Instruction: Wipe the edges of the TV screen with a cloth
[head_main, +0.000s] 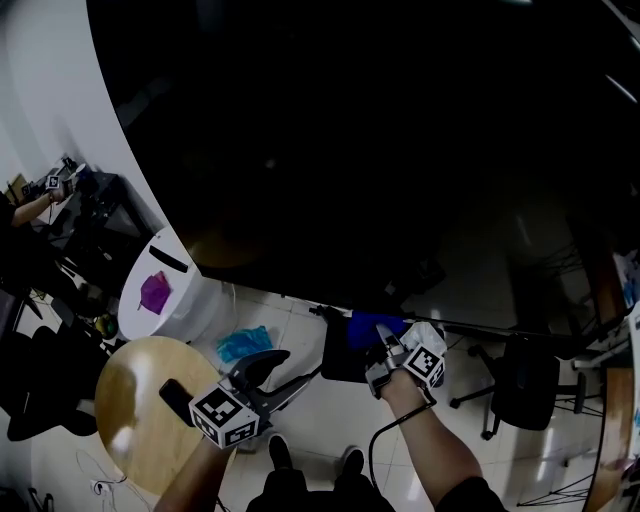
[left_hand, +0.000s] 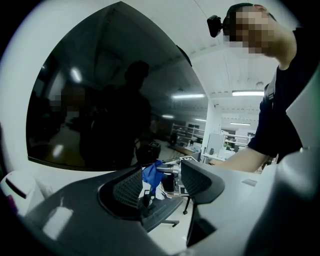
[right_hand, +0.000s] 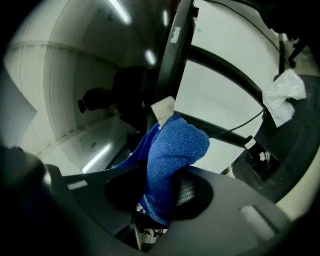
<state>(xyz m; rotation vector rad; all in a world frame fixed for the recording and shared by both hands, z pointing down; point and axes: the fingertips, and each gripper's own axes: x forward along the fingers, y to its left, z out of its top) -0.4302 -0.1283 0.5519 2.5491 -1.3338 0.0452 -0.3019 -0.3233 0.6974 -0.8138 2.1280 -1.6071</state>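
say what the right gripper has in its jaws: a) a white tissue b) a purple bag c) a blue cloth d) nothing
c: in its own view the right gripper has its jaws closed on the blue cloth, which sticks out from between them.

White bin (head_main: 175, 290) beside round wooden table (head_main: 135, 400); office chair (head_main: 525, 385).

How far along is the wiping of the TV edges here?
Done: the blue cloth is clamped in the right gripper. In hand: it sits at the bottom edge of the TV. Remaining: nothing shows which edges are wiped; the left gripper hangs open, empty.
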